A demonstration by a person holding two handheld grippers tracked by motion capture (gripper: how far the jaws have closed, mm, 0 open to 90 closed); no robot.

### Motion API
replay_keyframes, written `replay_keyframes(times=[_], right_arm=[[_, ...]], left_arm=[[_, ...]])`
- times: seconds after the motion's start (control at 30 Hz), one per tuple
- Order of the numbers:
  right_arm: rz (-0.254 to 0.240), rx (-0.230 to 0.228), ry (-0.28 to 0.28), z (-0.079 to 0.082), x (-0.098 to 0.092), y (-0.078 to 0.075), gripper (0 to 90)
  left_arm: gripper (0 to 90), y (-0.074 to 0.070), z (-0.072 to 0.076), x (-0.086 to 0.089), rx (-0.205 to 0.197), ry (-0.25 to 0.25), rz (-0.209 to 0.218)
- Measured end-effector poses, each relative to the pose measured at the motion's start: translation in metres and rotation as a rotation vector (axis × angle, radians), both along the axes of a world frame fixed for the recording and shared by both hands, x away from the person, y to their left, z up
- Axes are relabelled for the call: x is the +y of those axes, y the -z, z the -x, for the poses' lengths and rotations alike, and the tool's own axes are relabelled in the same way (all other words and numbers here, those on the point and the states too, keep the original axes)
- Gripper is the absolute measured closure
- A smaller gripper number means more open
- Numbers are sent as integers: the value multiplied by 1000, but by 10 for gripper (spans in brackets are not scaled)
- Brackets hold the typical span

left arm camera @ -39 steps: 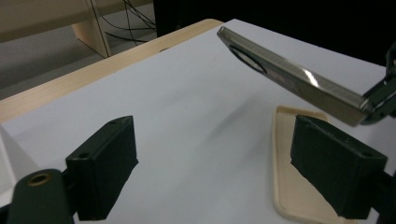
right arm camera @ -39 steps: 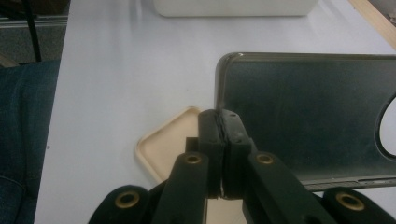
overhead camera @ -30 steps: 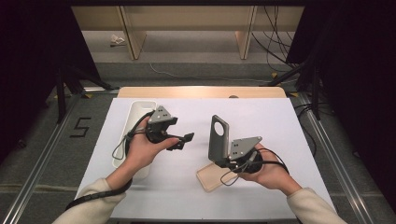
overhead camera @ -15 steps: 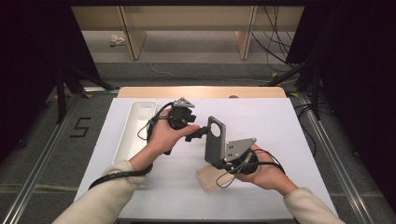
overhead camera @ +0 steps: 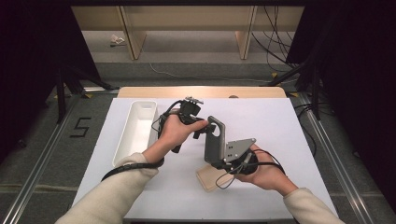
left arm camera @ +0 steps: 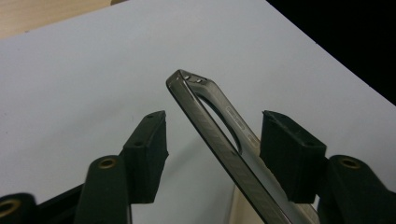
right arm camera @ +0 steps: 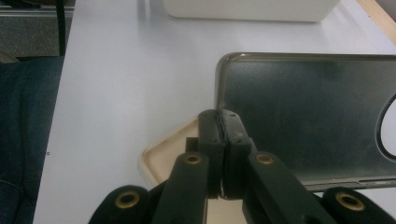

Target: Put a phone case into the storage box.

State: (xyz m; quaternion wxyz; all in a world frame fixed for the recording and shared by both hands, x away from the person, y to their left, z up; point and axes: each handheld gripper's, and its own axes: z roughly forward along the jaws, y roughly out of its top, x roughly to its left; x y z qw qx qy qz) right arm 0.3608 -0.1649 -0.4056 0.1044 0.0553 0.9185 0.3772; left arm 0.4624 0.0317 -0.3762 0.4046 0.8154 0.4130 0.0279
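Observation:
A dark, see-through phone case [overhead camera: 214, 140] stands upright above the white table mat [overhead camera: 285, 126]. My right gripper [overhead camera: 218, 161] holds it by the lower edge; in the right gripper view the jaws [right arm camera: 223, 117] are pressed together on the rim of the case [right arm camera: 303, 112]. My left gripper [overhead camera: 205, 129] reaches in from the left at the case's top end. Its jaws have just been closing. In the left gripper view the gripper [left arm camera: 215, 119] straddles the case's edge [left arm camera: 205, 121], with one pad [left arm camera: 289, 149] close beside it and the other pad [left arm camera: 149, 144] still apart.
A flat beige piece [overhead camera: 210, 179] lies on the mat under the right hand and also appears below the case as a beige rim [right arm camera: 166, 158]. A long white bin [overhead camera: 135, 130] sits along the mat's left side. Wooden table edge at the back.
The left hand has moved right, toward the case, and its jaws have narrowed around the case's top edge. The right hand and the case have stayed in place.

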Motion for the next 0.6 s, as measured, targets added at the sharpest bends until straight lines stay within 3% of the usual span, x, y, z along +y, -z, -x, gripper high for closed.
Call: replay_keyframes(times=[0.07, 0.2, 0.3, 0.6], right_arm=[[3, 0, 2, 0, 0, 0, 894], [11, -3, -6, 0, 1, 0, 895], [14, -2, -6, 0, 1, 1, 894], [33, 1, -9, -1, 4, 6, 895]], left_arm=[[456, 2, -2, -1, 25, 0, -10], [557, 5, -6, -1, 62, -30, 27], [637, 5, -6, 0, 75, -38, 31], [754, -4, 2, -6, 107, -64, 141]])
